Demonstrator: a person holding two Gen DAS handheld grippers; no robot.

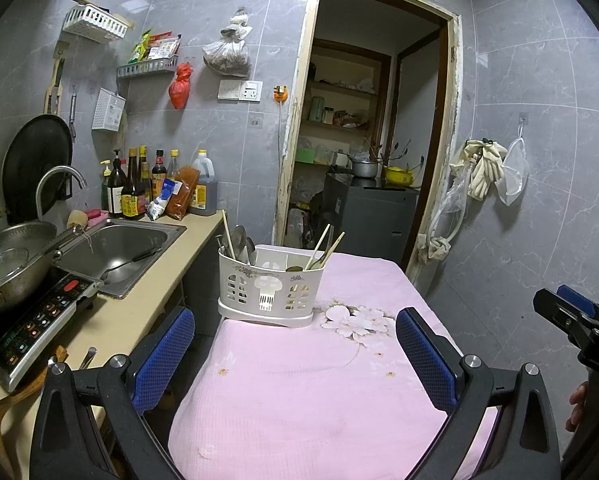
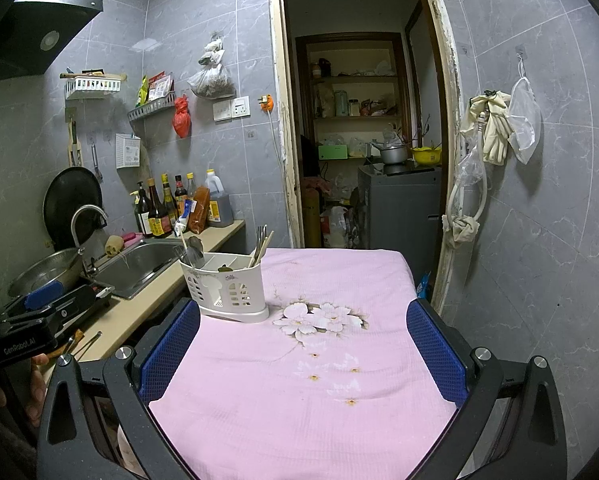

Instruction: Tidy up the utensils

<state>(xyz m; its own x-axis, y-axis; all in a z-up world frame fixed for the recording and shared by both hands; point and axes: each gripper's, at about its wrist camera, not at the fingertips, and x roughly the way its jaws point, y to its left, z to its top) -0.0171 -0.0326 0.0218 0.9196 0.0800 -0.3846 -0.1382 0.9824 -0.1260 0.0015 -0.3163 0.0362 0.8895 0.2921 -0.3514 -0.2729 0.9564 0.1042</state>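
The white holder [image 1: 269, 292] stands on the pink cloth [image 1: 299, 392], near the cloth's far left corner, close to the left edge. Spoons [image 1: 240, 242] stick up in its left part. Chopsticks [image 1: 326, 250] lean in its right part. The middle part looks almost bare, though something dark lies low in it.

The left gripper [image 1: 295, 354] hangs over the near end of the cloth. Its blue fingers [image 1: 163, 356] are spread wide and hold nothing. The right gripper [image 2: 303, 348] is the same: fingers spread wide, nothing between them. Both are well apart from the holder.

More tools lie off the cloth. A ladle [image 1: 129, 262] rests in the sink [image 1: 139, 240], and a thin metal handle [image 1: 88, 357] lies on the counter [image 1: 139, 300] near the stove [image 1: 31, 328].

What could go wrong? The holder is light and sits close to the cloth's left edge. A push from a finger could tip it or slide it off the edge. The cloth is soft, so the holder may wobble. The chopsticks are thin and smooth, so they could slip out of a pinch or get knocked out when a gripper reaches in.
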